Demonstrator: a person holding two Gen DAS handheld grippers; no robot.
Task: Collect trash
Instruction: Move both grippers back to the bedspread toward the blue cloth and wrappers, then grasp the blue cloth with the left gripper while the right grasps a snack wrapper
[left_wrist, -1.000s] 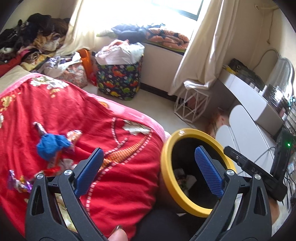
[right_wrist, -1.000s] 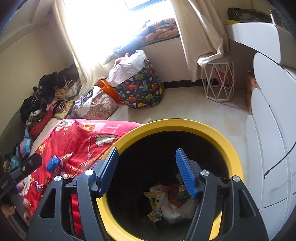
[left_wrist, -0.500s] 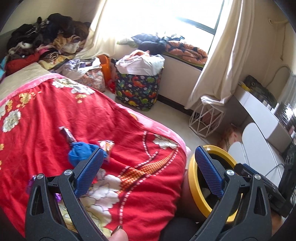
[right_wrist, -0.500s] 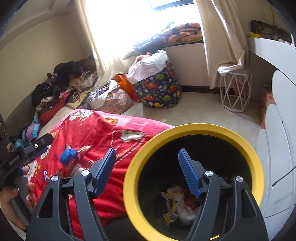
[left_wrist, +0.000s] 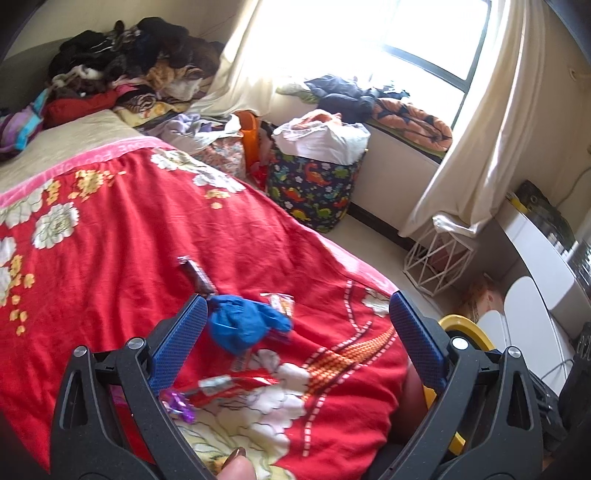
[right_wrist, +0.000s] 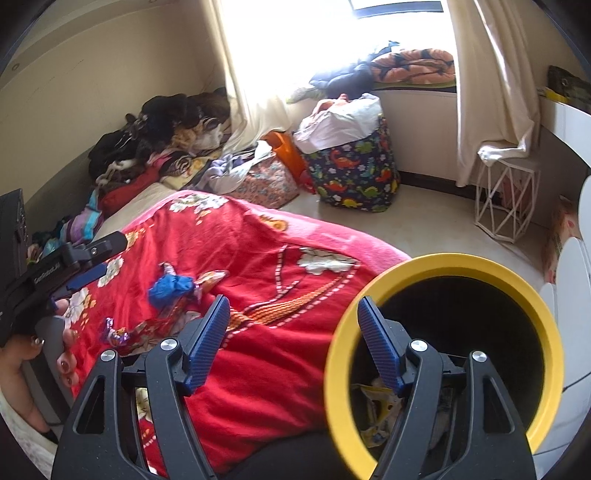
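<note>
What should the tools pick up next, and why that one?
Probably the left tool should dip toward the crumpled blue wad and close on it. Its jaws stand open and empty, and the wad lies on the red blanket just ahead of them, among wrappers. The yellow bin waits beside the bed, already holding some trash.

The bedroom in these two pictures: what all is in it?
blanket: one, red with flowers, over the bed
blue wad: one, blue, on the blanket
wrappers: several, red, silver and purple, around the wad
bin: one, yellow rim, black inside, beside the bed, trash at the bottom
dinosaur hamper: one, dark print, under the window, stuffed full
clothes pile: one, mixed, at the bed's far end
wire stool: one, white, by the curtain
left gripper: black, blue pads, open over the wad
right gripper: same, open, empty
</note>
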